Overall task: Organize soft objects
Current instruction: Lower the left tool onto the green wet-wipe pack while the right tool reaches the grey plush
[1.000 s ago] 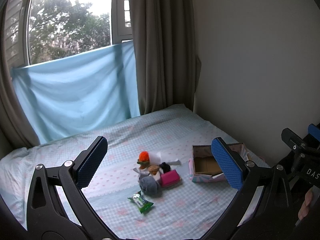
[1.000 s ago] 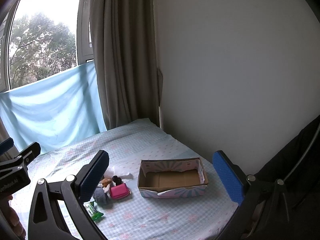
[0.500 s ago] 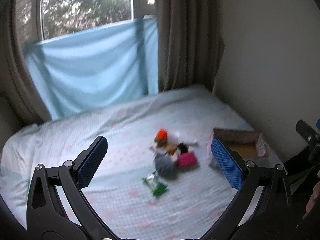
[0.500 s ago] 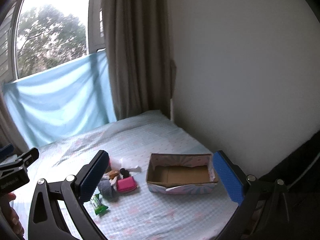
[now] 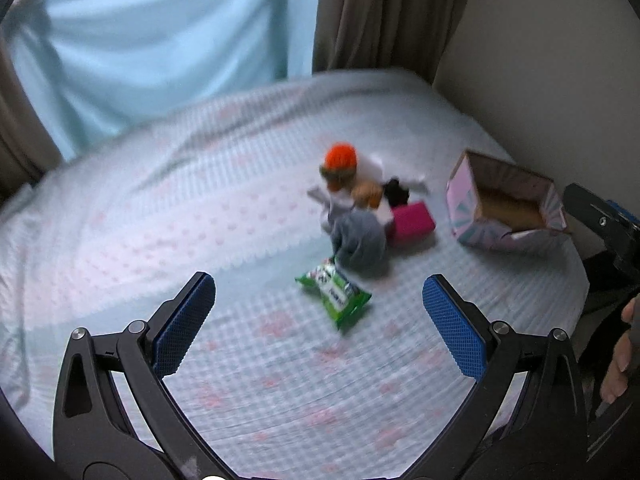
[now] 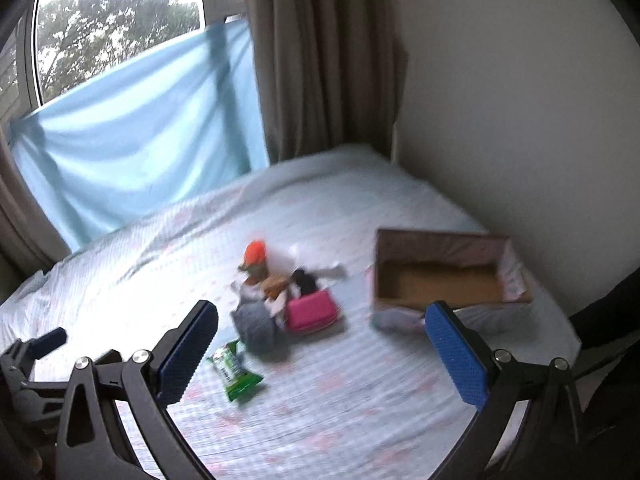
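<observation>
Left wrist view. The left gripper (image 5: 318,322) hangs above the bed (image 5: 120,240), its blue-padded fingers (image 5: 184,322) spread wide with nothing between them. Just ahead of the fingers lies a green packet (image 5: 334,294). Beyond it sits a cluster of soft objects: a grey bundle (image 5: 360,242) touching a pink pouch (image 5: 412,222), with a small brown item (image 5: 366,194) and a black item (image 5: 396,192) behind them, and an orange knitted piece (image 5: 340,158) at the far end on what appears to be white cloth (image 5: 374,170); motion blur prevents firmer identification. To the right, apart from the cluster, stands an open cardboard box (image 5: 464,208), empty inside. At the right edge, part of the right gripper (image 5: 608,232) and a hand (image 5: 620,356) are visible.

Right wrist view. The right gripper (image 6: 322,354) is likewise held wide apart and empty above the bed (image 6: 360,208). The green packet (image 6: 236,372) lies near its left finger; the grey bundle (image 6: 254,322), pink pouch (image 6: 312,312) and orange knitted piece (image 6: 255,254) lie further ahead. The cardboard box (image 6: 440,240) stands to the right, near the wall (image 6: 520,100). A blue cloth (image 6: 140,128) hangs below the window (image 6: 112,32), beside a brown curtain (image 6: 320,60).
</observation>
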{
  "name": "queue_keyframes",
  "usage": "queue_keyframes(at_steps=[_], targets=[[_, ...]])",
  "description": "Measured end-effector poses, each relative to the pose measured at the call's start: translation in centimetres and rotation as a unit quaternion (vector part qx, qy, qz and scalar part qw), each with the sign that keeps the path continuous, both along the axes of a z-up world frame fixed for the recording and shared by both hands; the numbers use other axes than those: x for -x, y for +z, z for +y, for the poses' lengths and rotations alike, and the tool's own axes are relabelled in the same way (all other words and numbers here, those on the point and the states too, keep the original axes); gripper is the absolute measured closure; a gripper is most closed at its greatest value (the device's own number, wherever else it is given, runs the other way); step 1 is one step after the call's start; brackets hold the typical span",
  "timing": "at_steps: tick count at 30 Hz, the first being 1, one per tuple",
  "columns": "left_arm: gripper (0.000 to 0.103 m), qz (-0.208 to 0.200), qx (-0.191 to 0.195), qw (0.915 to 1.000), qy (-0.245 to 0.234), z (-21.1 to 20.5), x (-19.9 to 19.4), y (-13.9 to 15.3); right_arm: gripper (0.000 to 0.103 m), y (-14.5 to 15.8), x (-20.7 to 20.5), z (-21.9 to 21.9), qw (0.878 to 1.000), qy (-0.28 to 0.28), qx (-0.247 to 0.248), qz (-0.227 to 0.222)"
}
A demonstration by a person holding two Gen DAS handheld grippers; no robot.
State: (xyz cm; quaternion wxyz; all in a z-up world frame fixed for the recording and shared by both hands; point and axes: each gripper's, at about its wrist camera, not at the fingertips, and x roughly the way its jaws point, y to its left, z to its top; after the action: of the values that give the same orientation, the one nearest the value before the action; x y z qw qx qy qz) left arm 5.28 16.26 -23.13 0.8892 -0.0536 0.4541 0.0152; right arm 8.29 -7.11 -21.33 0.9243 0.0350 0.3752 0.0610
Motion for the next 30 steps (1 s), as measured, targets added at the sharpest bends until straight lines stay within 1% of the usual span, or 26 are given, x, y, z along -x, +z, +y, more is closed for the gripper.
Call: queue_keyframes(at_steps=[3,5,7,10,14,16,17,20,23,25,27,29,30], targets=[[0.001,0.028,0.031,0.999,0.014,1.3,-2.0,-3.8,0.0,-3.2,-2.0,2.0,0.999,0.026,-0.016,0.022],[0.001,0.046,0.062,0.9965,0.03,2.0,-3.4,-6.7,0.0,-5.5,-3.7,3.2,0.998,0.044,-0.033,0.042],[0.001,0.063,0.081,0.9939,0.04,2.2,-4.6,-9.5,0.0,-7.3,-5.5,4.2,0.996,0.056,-0.041,0.062],[0.002,0.079,0.093,0.9916,0.043,1.8,-6.0,-12.7,0.0,-10.4,-8.1,5.6,0.992,0.067,-0.053,0.094],[0.003,0.091,0.103,0.9895,0.046,1.2,-7.8,-16.6,0.001,-15.3,-12.0,7.0,0.982,0.081,-0.078,0.152],[0.011,0.102,0.114,0.9868,0.052,0.9,-8.6,-18.3,0.001,-17.4,-13.3,7.7,0.978,0.081,-0.084,0.172],[0.012,0.11,0.121,0.9851,0.053,0.6,-9.1,-19.3,0.001,-18.2,-14.0,7.9,0.976,0.081,-0.088,0.184],[0.012,0.12,0.115,0.9846,0.055,-0.1,-10.0,-21.2,0.001,-20.8,-15.9,8.2,0.969,0.084,-0.1,0.211],[0.014,0.129,0.11,0.9842,0.052,-0.8,-10.8,-22.7,0.001,-22.7,-17.3,8.7,0.964,0.092,-0.092,0.232],[0.024,0.134,0.108,0.9838,0.051,-1.2,-11.2,-23.4,0.001,-23.9,-18.0,8.9,0.961,0.095,-0.092,0.242],[0.03,0.144,0.109,0.9822,0.051,-1.5,-11.6,-24.3,0.007,-24.7,-18.4,8.9,0.959,0.098,-0.089,0.252],[0.032,0.151,0.118,0.9803,0.05,-1.6,-12.0,-25.1,0.008,-25.0,-18.6,9.0,0.958,0.103,-0.091,0.251],[0.035,0.152,0.119,0.9798,0.05,-1.7,-12.0,-25.3,0.008,-25.1,-18.6,9.2,0.959,0.105,-0.086,0.249]])
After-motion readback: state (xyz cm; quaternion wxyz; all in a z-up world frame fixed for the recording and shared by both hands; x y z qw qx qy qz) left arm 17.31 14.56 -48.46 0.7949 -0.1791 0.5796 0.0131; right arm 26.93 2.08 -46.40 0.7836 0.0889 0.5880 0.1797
